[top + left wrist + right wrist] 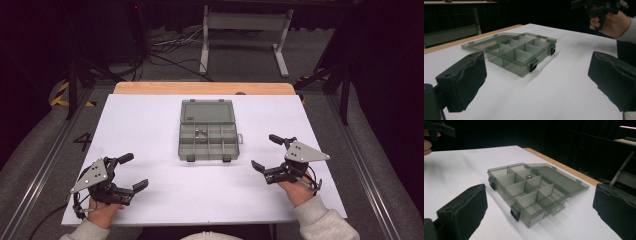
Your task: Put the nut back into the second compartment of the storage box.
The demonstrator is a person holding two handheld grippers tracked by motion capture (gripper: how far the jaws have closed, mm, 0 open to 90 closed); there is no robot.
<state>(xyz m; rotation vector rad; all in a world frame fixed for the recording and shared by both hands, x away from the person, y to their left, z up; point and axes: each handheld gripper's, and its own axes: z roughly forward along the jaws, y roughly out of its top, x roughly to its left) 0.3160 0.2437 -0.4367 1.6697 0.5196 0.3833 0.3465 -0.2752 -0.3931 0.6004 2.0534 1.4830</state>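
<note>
A grey see-through compartment box [208, 141] lies in the middle of the white table [150, 120], its lid [207, 111] folded flat on the far side. Small metal pieces [201, 132] sit in a middle compartment of the far row; in the right gripper view a metal ball [529, 177] shows there. My left gripper [134, 171] rests open at the near left, its pads [464, 80] wide apart with nothing between them. My right gripper [265, 151] is open to the right of the box, its pads [466, 207] holding nothing.
A wooden strip [200, 88] runs along the table's far edge. Beyond it on the floor stand a white metal frame [245, 30] and loose cables [165, 47]. A "4" mark [82, 141] lies on the floor at the left.
</note>
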